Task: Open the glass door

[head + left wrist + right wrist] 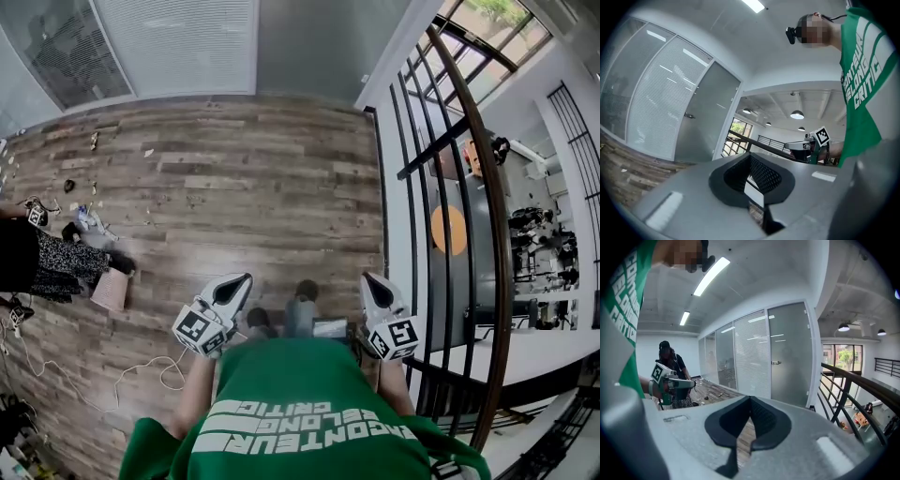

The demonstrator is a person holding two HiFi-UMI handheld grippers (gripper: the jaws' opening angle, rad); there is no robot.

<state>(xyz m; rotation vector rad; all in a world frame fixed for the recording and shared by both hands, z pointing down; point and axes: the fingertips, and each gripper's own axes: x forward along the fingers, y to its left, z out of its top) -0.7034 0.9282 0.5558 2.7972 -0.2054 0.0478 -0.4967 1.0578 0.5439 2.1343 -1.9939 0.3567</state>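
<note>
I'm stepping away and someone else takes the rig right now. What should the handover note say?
Left gripper: shut, empty, held low in front of the body.
Right gripper: shut, empty, beside it.
Glass door: looks closed, ahead across the wood floor, untouched; handle at its left edge.
Done: nothing yet.
Left: walk up, grasp the handle, open the door.

Glass door [790, 357] stands ahead (across the floor [234, 187]), railing [841, 372] to its right.
</note>
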